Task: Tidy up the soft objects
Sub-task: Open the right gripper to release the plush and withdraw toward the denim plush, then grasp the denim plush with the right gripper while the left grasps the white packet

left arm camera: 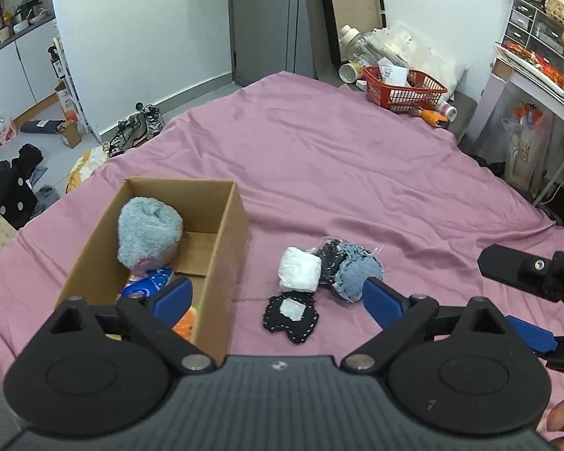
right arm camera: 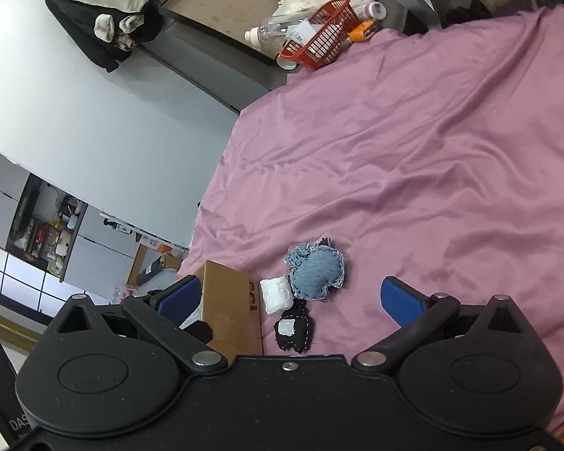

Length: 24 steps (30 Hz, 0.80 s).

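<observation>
A cardboard box [left arm camera: 229, 240] sits on the pink bedsheet [left arm camera: 357, 173] and holds a fluffy grey-blue plush [left arm camera: 148, 231] plus blue and orange soft items. To its right lie a white pad [left arm camera: 299, 268], a denim cushion [left arm camera: 357, 270] and a black stitched patch [left arm camera: 291, 314]. My left gripper [left arm camera: 276, 295] is open and empty, hovering in front of them, one finger over the box. My right gripper [right arm camera: 293, 295] is open and empty above the same pile: box [right arm camera: 231, 308], white pad [right arm camera: 276, 293], denim cushion [right arm camera: 316, 268], black patch [right arm camera: 293, 329]. It also shows at the right edge of the left wrist view [left arm camera: 519, 297].
A red basket [left arm camera: 404, 88] with bottles and bags stands at the bed's far corner. A desk with drawers [left arm camera: 537, 56] is at the right. Shoes [left arm camera: 137, 127] and clutter lie on the floor to the left.
</observation>
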Tool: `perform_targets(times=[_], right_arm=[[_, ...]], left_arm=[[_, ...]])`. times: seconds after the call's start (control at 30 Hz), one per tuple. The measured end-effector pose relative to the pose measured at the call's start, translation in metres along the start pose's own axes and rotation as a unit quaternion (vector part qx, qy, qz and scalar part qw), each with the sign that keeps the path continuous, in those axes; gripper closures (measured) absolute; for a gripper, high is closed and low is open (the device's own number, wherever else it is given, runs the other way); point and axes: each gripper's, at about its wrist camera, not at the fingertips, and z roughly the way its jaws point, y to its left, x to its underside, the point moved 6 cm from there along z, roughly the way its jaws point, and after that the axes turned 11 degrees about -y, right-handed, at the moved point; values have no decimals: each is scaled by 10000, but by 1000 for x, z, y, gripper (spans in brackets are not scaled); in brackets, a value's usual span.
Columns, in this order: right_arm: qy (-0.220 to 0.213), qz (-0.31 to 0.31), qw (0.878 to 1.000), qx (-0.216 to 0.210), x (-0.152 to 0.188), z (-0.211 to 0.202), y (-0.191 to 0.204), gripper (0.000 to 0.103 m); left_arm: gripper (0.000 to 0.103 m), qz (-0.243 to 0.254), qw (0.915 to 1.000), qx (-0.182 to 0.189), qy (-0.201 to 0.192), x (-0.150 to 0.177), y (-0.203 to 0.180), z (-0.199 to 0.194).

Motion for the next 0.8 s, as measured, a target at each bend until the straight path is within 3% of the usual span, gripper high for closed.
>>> perform_targets(times=[0.17, 0.37, 0.43, 0.8], right_arm=[[36, 152, 9999, 17, 2, 8, -8, 0], [121, 455, 9988, 132, 5, 23, -24, 2], [157, 540, 9983, 133, 6, 29, -27, 5], [316, 851, 9958, 66, 13, 68, -30, 26]], left_arm=[[10, -180, 9998, 78, -4, 4, -6, 11], [26, -407, 9991, 85, 48, 7, -7, 26], [33, -481, 9987, 95, 119, 8, -8, 33], [48, -527, 9978, 114, 378, 18, -13, 77]])
